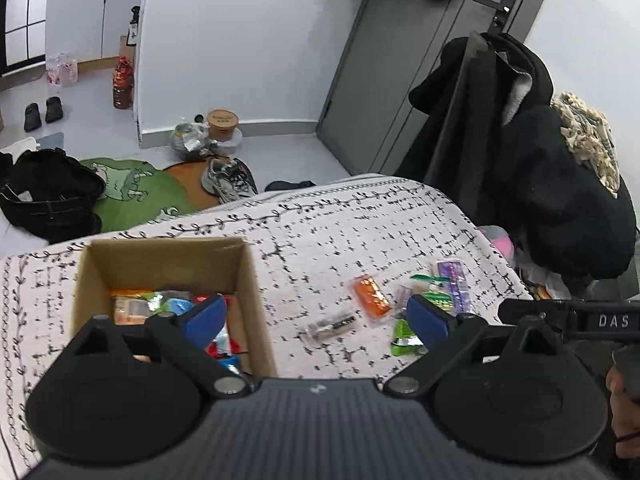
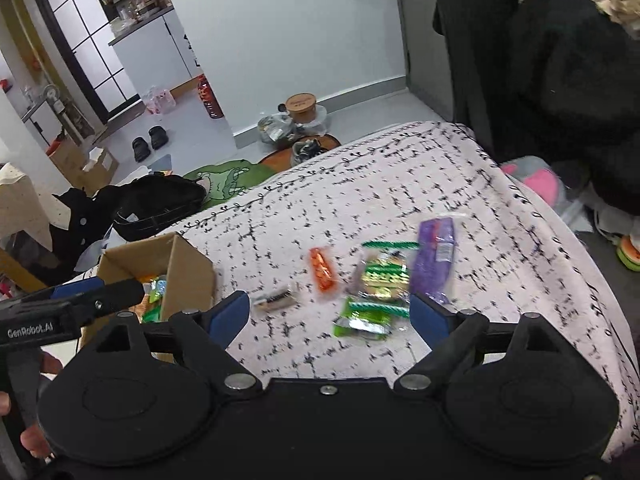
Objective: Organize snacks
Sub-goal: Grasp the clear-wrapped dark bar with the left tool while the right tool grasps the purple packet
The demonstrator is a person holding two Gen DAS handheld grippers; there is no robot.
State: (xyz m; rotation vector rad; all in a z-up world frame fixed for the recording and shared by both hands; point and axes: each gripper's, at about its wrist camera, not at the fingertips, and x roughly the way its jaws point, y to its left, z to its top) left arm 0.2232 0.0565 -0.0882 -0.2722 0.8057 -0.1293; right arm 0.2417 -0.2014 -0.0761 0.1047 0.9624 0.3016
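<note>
Now both my claws hang released and empty over the patterned cloth [image 1: 360, 216]; my left gripper [image 1: 316, 320] spreads its blue pads wide, one above the cardboard box [image 1: 160, 256], which already holds several snack packets; my right gripper [image 2: 330, 316] gapes just as wide over the loose snacks; an orange packet [image 2: 323, 274], a small dark packet [image 2: 276, 299], green packets [image 2: 368, 312] and a purple packet [image 2: 434, 264] lie on the cloth beside the box, none touched by either claw.
</note>
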